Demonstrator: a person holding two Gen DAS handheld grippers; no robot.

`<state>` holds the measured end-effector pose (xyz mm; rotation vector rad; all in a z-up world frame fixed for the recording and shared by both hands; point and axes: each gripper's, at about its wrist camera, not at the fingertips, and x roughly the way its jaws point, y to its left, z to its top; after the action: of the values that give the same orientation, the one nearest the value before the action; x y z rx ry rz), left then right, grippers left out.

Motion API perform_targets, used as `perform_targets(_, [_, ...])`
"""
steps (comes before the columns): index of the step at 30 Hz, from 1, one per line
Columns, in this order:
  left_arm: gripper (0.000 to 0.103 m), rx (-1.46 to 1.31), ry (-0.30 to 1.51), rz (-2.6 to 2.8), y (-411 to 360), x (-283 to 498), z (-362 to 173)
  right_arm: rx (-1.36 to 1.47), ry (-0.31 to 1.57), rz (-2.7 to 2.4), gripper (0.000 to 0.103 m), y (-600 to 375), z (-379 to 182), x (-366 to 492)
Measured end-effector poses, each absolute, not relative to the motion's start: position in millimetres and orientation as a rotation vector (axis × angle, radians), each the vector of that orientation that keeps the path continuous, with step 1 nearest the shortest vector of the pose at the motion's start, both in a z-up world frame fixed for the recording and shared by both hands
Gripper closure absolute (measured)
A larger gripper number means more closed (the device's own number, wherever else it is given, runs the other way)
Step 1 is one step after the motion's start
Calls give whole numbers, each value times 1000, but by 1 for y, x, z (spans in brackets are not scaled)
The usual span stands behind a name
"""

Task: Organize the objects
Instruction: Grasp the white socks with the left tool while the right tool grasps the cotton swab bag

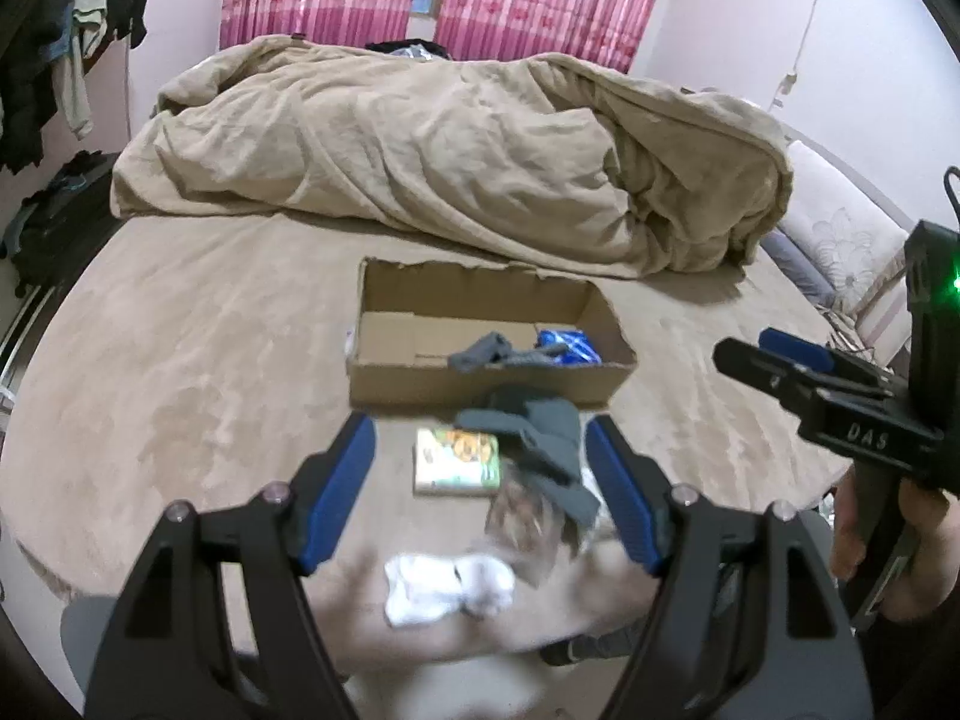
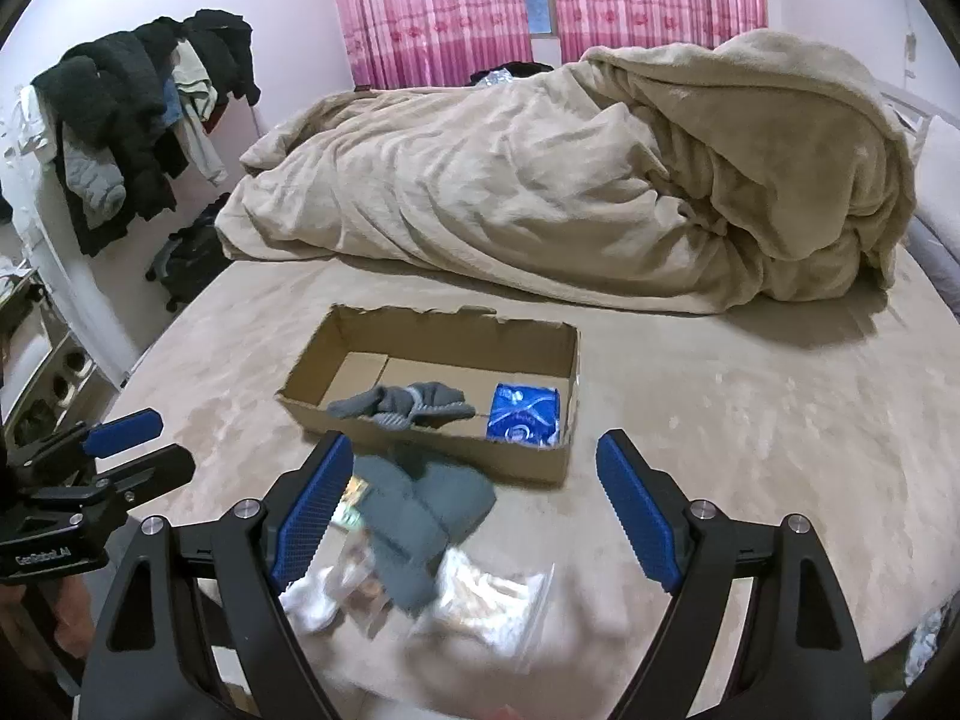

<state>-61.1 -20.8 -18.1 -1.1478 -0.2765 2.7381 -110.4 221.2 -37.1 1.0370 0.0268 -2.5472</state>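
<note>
Each gripper was matte black, its two fingers (image 1: 336, 498) lined with ribbed blue pads (image 2: 309, 510). Silver screw heads (image 1: 178, 510) capped the pivot joints of the triangular, cut-out linkage arms (image 2: 144, 612). In the left wrist view, at about three o'clock, the right gripper (image 1: 765, 354) bore raised letters, seemingly "DAS", and a green light (image 1: 954, 282) glowed on its body. At nine o'clock in the right wrist view, the left gripper (image 2: 144, 447) carried small white lettering, too blurred to read surely.

bedding: beige duvet (image 2: 540, 192) heaped | window: pink curtains (image 2: 432, 6) | rack: dark clothes (image 2: 132, 120)
</note>
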Motion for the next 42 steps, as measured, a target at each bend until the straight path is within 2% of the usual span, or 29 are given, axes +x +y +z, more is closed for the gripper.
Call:
perform_targets(12, [28,-1190,-260,2732,-14,-27,-29,1035,42,-2545,17,235,-21,-56])
perform_targets(14, [22,-1201,-264,2728,-12,-27,-35,1056,27,-2545,17,238,-28,-56])
perform_targets(16, [12,-1225,-284,2725,-13,-29,-42,1084,5,-2543,17,241,-36,-56])
perform_targets(18, [10,-1250,-304,2719,-15,-31,-50,1107,3,-2539,16,242,-45,-57])
perform_targets(23, [10,-1365,-316,2682,-14,-38,-82,1163,-2,-2530,10,244,-71,-63])
perform_targets(34, [9,-1504,-321,2598,-9,-51,-133,1323,-22,-2467,10,247,-127,-84])
perform_targets(42, [9,-1596,-249,2564,-3,-63,-167,1426,-39,-2428,10,246,-168,-102])
